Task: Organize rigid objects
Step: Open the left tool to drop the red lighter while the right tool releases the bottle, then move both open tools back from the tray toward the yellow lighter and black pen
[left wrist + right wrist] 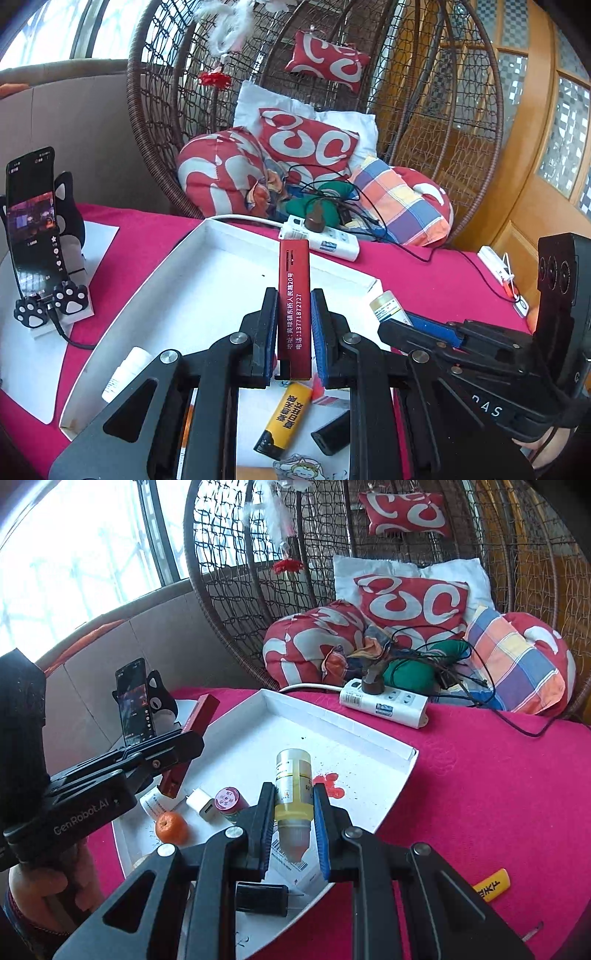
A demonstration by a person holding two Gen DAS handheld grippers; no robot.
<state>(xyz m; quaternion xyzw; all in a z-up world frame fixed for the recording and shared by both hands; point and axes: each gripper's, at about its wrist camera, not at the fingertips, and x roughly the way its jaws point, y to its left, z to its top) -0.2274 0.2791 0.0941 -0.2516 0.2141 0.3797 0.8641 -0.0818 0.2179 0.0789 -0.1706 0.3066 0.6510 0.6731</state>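
My left gripper (293, 295) is shut on a flat red stick with white printed characters (294, 291), held lengthwise over the white tray (207, 291). From the right wrist view the same red stick (192, 734) hangs in the left gripper (184, 742) above the tray's left side. My right gripper (294, 794) is shut on a small bottle of yellow liquid (293, 786), cap toward the camera, over the white tray (369, 764). In the left wrist view the right gripper (399, 325) sits at the right with the bottle (386, 306) at its tip.
In the tray lie an orange (170, 828), a white charger (201, 803), a pink-capped jar (231, 799), a black adapter (260, 899) and a red stain (330, 784). A yellow lighter (284, 421) lies below. A phone on a cat stand (35, 221) and a power strip (321, 240) stand on the pink cloth.
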